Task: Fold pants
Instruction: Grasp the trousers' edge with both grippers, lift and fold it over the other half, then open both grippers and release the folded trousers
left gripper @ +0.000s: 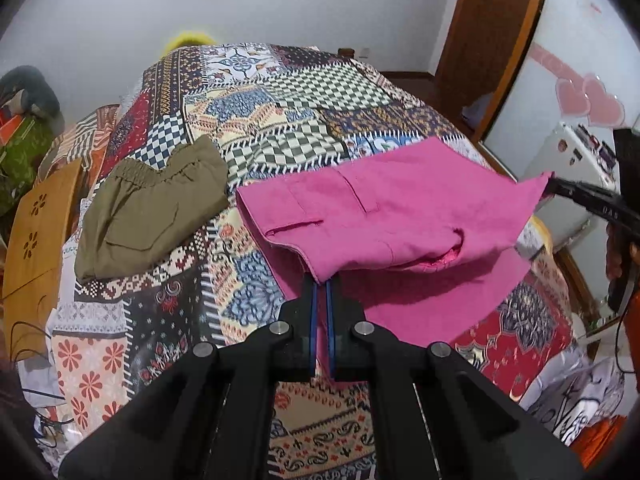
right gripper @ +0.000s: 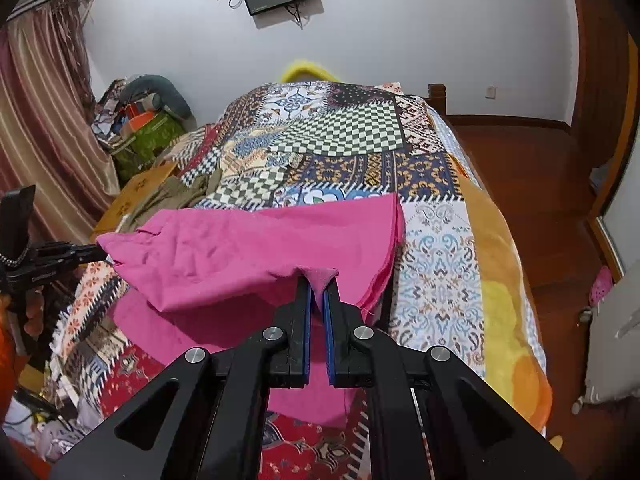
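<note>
Pink cotton pants (left gripper: 400,216) hang stretched between the two tools, long edge running tool to tool: left tool (left gripper: 322,280) and right tool (right gripper: 318,276) each pinch a corner, the lower layer lying beneath on the patchwork-quilted bed (left gripper: 280,92).

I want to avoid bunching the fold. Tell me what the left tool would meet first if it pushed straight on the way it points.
The left tool, shut on the pink pants, would run straight into that lifted fold it holds. Beyond it probably lies the patchwork bedspread; depth is unclear.
</note>
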`<state>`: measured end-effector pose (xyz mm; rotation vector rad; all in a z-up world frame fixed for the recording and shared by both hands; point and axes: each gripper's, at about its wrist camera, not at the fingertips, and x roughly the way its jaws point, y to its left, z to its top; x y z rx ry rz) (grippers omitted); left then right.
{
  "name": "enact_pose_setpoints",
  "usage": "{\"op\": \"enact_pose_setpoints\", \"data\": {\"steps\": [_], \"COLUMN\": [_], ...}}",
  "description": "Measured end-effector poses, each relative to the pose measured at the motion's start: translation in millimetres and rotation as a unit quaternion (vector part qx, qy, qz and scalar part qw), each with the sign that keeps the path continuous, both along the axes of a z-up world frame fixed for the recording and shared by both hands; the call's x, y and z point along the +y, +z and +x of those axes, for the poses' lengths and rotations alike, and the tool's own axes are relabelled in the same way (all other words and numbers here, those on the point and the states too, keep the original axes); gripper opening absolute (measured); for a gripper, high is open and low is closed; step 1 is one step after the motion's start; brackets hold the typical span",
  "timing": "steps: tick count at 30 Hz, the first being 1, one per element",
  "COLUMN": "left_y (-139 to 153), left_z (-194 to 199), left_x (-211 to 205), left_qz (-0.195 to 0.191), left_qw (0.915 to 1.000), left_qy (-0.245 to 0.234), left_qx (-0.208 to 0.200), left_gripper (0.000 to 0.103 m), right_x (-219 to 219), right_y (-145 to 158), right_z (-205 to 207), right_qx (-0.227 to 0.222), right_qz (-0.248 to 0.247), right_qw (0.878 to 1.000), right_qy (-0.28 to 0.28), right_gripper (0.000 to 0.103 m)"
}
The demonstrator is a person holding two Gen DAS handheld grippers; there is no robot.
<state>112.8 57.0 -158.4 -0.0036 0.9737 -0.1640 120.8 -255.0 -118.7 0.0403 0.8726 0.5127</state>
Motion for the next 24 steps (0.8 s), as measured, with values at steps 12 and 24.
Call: {"op": "enact_pose_setpoints", "data": {"steps": [12, 24], "left_y": [-20, -43], "left_z": [-14, -26], "left_x": [-4, -4], "left_qz": [-0.001, 0.02], "left_qw": [0.9998, 0.9989], "left_qy": [-0.007, -0.001], "left_qx": [0.019, 0.043], "left_gripper": [0.004, 0.004], "right_x": [-11, -10], "right_y": [-24, -57], "right_z": [-16, -20], "right_qx": [0.032, 0.085], "right_qz": [-0.009, -0.043], "right_qw": [0.999, 0.995], "right_qy": [-0.015, -0.009], "right_gripper": [0.005, 0.006]}}
